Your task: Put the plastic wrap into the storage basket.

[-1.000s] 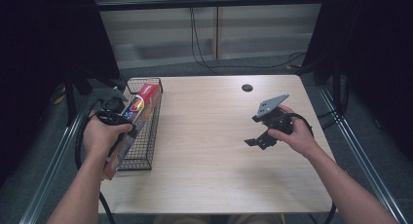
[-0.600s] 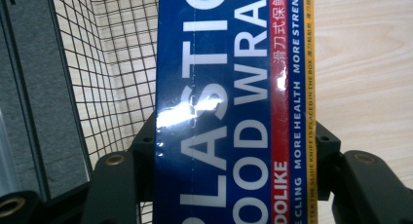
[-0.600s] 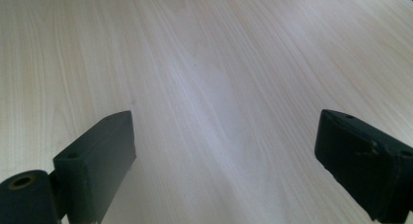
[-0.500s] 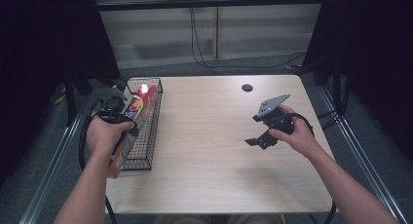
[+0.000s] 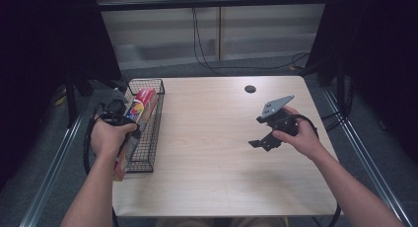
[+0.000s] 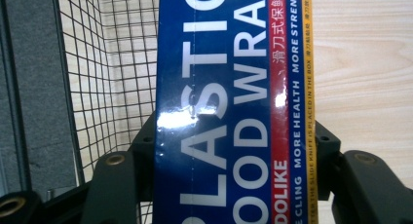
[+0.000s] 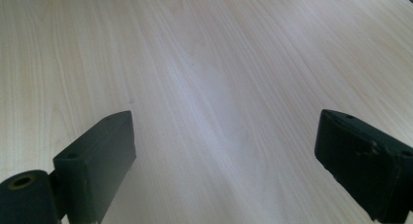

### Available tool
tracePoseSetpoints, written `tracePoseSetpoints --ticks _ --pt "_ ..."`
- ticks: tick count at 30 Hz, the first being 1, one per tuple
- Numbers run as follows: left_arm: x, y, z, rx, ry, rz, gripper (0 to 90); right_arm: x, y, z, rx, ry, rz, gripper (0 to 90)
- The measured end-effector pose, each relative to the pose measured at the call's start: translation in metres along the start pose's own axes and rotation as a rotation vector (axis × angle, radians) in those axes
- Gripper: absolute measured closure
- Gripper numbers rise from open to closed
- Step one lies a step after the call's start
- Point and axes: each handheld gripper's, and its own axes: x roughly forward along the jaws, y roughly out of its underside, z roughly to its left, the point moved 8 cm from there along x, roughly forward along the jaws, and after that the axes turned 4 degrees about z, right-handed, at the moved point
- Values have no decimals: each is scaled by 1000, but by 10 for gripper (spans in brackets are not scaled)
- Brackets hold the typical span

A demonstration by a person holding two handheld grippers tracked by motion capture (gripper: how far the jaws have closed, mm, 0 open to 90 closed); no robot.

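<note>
One glossy rectangular plastic-wrap box (image 6: 234,112) over black wire-mesh basket (image 5: 148,153).

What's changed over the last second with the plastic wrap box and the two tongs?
The left tongs, shut on the plastic wrap box, have drawn it slightly back toward the person along the wire basket, its near end sticking out over the table edge. The grip held throughout. The right tongs stayed open over the bare table, nearly unmoved.
</note>
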Motion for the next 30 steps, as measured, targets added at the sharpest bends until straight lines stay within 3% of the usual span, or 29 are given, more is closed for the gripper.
tracePoseSetpoints --ticks 4,7,13,19,30 --pt "1 0 -1 -32 7 6 421 0 -1 2 -3 -7 -3 74" --pt "2 -1 0 -21 -4 5 421 1 0 1 -4 -5 -1 74" --pt "7 -1 -1 -53 10 6 420 1 0 1 -1 -3 2 74" --pt "13 0 0 -67 -4 22 420 1 0 2 -1 -4 4 74" --pt "21 0 -2 -86 14 39 417 2 0 2 0 1 6 74"
